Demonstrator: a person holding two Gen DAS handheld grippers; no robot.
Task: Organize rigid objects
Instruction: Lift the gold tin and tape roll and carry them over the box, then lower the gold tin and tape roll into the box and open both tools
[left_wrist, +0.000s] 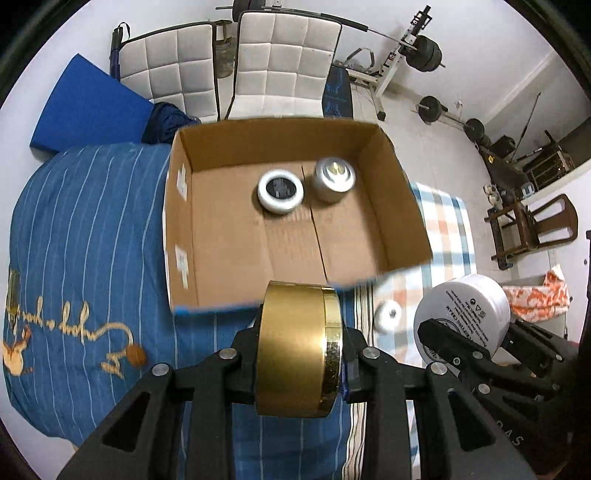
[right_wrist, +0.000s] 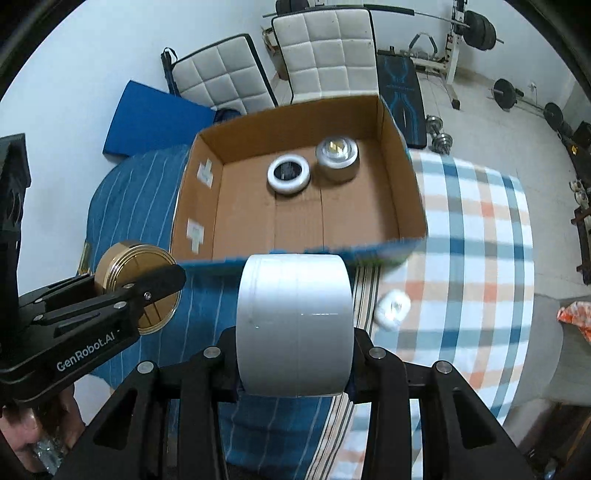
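My left gripper (left_wrist: 301, 354) is shut on a gold round tin (left_wrist: 299, 350), held on its side just before the near edge of an open cardboard box (left_wrist: 229, 236). My right gripper (right_wrist: 293, 343) is shut on a large white jar (right_wrist: 293, 325), also held before the box (right_wrist: 410, 192). In the box lie a white-rimmed jar with a dark lid (left_wrist: 280, 192) and a silver jar (left_wrist: 333, 179). A small white jar (left_wrist: 387, 316) lies on the bed to the right of the box. The gold tin (right_wrist: 127, 277) and the white jar (left_wrist: 463, 310) each show in the other view.
The box sits on a bed with a blue striped cover (left_wrist: 85, 229) and a checked blanket (right_wrist: 476, 236). Behind it stand two white padded chairs (left_wrist: 284, 62), a blue mat (left_wrist: 92, 107) and weight equipment (left_wrist: 424, 51). A wooden chair (left_wrist: 535, 229) is at the right.
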